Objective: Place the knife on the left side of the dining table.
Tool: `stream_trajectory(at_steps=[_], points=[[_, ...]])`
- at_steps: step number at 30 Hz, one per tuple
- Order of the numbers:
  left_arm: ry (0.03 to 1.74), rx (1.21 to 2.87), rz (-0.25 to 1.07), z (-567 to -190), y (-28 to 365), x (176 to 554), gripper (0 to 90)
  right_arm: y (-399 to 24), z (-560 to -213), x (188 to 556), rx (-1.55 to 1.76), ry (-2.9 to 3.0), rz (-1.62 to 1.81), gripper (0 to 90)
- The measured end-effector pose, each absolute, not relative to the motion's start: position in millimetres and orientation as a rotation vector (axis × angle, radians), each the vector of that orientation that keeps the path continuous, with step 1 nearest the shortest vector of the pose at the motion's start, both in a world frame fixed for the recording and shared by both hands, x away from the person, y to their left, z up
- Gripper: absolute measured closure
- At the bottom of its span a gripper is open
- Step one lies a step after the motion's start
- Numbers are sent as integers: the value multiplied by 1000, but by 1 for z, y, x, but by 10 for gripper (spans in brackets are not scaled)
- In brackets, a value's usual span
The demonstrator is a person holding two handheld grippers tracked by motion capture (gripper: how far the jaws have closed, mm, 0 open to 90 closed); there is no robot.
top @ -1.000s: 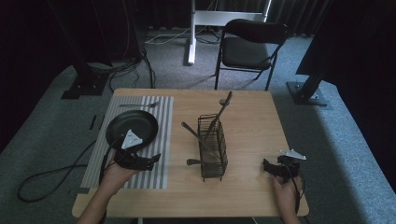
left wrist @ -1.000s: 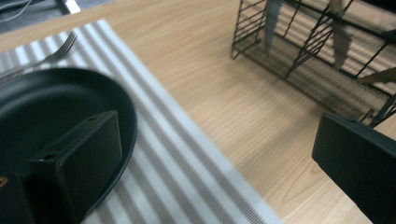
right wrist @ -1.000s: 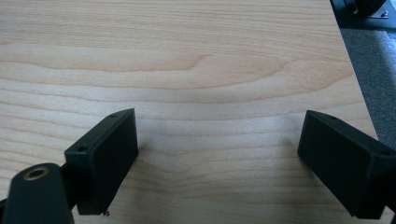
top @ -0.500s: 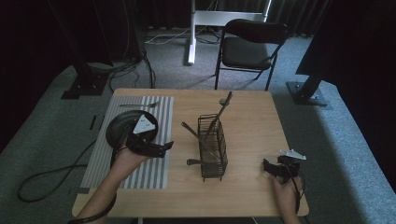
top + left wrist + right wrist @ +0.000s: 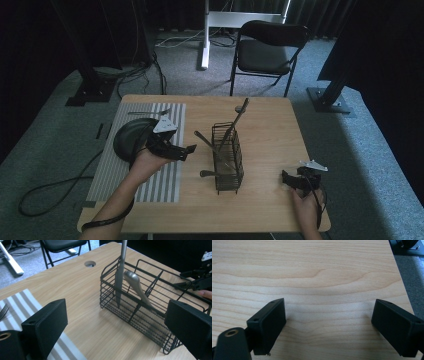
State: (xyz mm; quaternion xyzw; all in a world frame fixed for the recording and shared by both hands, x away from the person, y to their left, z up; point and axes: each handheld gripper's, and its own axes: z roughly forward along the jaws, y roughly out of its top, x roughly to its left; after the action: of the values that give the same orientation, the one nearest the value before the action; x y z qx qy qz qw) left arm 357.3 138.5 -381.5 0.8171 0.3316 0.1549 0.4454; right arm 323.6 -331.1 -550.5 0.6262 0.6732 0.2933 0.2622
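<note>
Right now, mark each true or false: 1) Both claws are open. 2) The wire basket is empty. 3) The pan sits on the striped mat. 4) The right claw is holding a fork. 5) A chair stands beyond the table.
1) True: the left claw and right claw both show jaws wide apart.
2) False: the basket holds utensils.
3) True: the pan rests on the mat.
4) False: the right claw is empty, over bare table.
5) True: the chair stands on the floor past the far edge.
</note>
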Motion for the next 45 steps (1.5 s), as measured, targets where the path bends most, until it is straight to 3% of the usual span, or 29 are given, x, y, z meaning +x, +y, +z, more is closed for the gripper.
stream_trajectory(at_steps=[4, 9, 14, 20, 26, 31, 45], points=[[812, 2015, 357, -381, 132, 361, 69, -331, -550, 324, 1694, 1822, 794, 113], [804, 1994, 322, -379, 127, 365, 179, -331, -550, 324, 1694, 1822, 793, 113], [812, 1983, 294, -380, 123, 367, 435, -331, -550, 324, 1694, 1822, 793, 113], [831, 1966, 263, -382, 124, 370, 552, -331, -550, 324, 1693, 1822, 793, 113], [826, 1954, 260, -383, 124, 372, 607, -331, -551, 324, 1693, 1822, 793, 113], [815, 1945, 254, -382, 123, 372, 708, -331, -551, 324, 1693, 1822, 793, 113], [700, 1931, 178, -368, 111, 359, 802, -331, -550, 324, 1694, 1822, 793, 113]])
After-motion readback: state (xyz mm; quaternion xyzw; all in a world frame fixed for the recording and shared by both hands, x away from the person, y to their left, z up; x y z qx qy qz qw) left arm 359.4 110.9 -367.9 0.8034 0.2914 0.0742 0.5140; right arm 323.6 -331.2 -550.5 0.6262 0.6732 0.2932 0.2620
